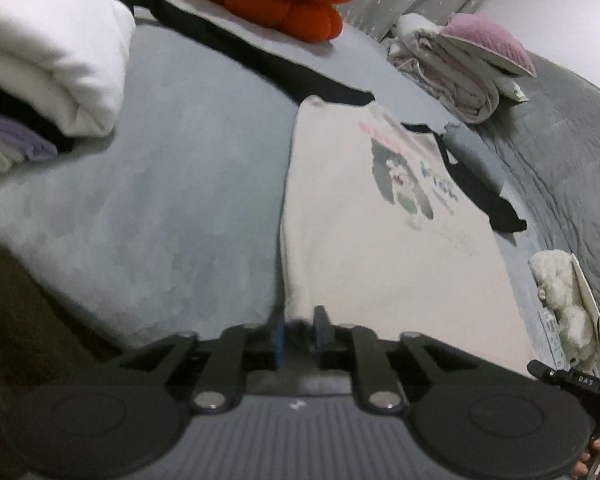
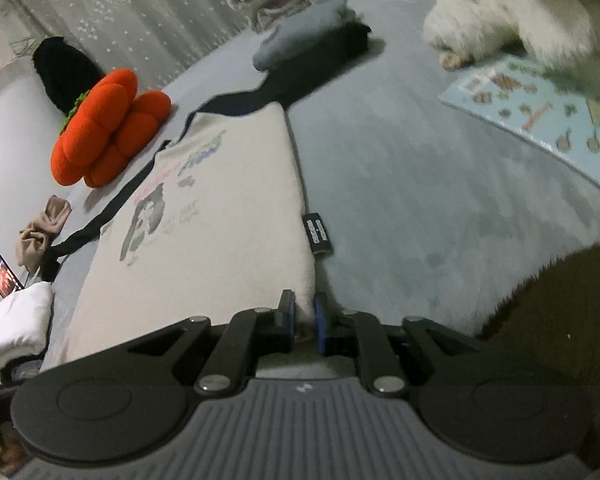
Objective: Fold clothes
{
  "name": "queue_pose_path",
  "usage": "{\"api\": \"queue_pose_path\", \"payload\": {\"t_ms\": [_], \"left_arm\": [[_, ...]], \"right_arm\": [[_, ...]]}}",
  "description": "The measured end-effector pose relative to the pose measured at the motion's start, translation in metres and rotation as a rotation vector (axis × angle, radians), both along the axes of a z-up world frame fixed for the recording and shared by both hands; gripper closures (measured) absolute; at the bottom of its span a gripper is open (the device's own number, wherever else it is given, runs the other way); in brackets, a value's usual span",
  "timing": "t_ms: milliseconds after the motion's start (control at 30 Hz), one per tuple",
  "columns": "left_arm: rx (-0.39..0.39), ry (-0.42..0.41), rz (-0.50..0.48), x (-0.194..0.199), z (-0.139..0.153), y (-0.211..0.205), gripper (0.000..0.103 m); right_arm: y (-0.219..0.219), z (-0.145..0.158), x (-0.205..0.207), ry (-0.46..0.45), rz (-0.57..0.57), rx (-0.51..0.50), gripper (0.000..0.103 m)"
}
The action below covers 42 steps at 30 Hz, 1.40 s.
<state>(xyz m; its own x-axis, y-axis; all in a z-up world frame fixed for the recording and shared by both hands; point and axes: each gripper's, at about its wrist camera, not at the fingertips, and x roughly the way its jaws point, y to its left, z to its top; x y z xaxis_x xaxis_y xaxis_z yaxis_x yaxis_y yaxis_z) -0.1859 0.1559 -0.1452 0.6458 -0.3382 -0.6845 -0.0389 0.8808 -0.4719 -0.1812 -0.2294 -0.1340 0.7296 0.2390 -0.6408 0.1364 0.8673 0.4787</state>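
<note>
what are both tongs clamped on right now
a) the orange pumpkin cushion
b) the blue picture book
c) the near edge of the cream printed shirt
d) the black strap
c: the left tongs and the right tongs are each closed on a near corner of the cream printed cotton shirt, which lies flat on the grey bed cover.
</note>
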Motion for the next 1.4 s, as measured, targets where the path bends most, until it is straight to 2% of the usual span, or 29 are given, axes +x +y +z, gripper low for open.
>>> {"api": "queue_pose_path", "payload": {"t_ms": [33,67,133,300,500,733,900,1067,1400], "left_arm": [[0.008,-0.013,0.011,0.0,0.003,0.001,0.061],[0.018,-0.032,0.021,0.0,0.007,0.003,0.059],[0.029,-0.054,0.033,0.002,0.015,0.006,0.056],[0.059,-0.099,0.02,0.026,0.04,-0.003,0.051],[0.113,-0.156,-0.028,0.071,0.076,-0.027,0.031],[0.176,-0.169,-0.076,0.14,0.095,-0.055,0.026],[0.223,-0.158,-0.11,0.192,0.094,-0.066,0.024],[0.254,-0.138,-0.091,0.247,0.082,-0.07,0.021],[0.323,-0.194,-0.139,0.34,0.038,-0.08,0.021]], "right_arm": [[0.0,0.003,0.001,-0.008,0.001,-0.006,0.079],[0.001,0.006,0.001,-0.015,0.001,-0.012,0.075],[0.001,0.012,0.003,-0.03,0.003,-0.023,0.055],[0.004,0.03,0.009,-0.069,0.008,-0.052,0.054],[0.005,0.07,0.038,-0.105,0.02,-0.085,0.054],[0.013,0.098,0.096,-0.08,0.047,-0.132,0.051],[0.02,0.109,0.147,-0.058,0.074,-0.168,0.051],[0.03,0.112,0.198,-0.087,0.111,-0.181,0.043],[0.033,0.071,0.295,-0.079,0.199,-0.224,0.04]]}}
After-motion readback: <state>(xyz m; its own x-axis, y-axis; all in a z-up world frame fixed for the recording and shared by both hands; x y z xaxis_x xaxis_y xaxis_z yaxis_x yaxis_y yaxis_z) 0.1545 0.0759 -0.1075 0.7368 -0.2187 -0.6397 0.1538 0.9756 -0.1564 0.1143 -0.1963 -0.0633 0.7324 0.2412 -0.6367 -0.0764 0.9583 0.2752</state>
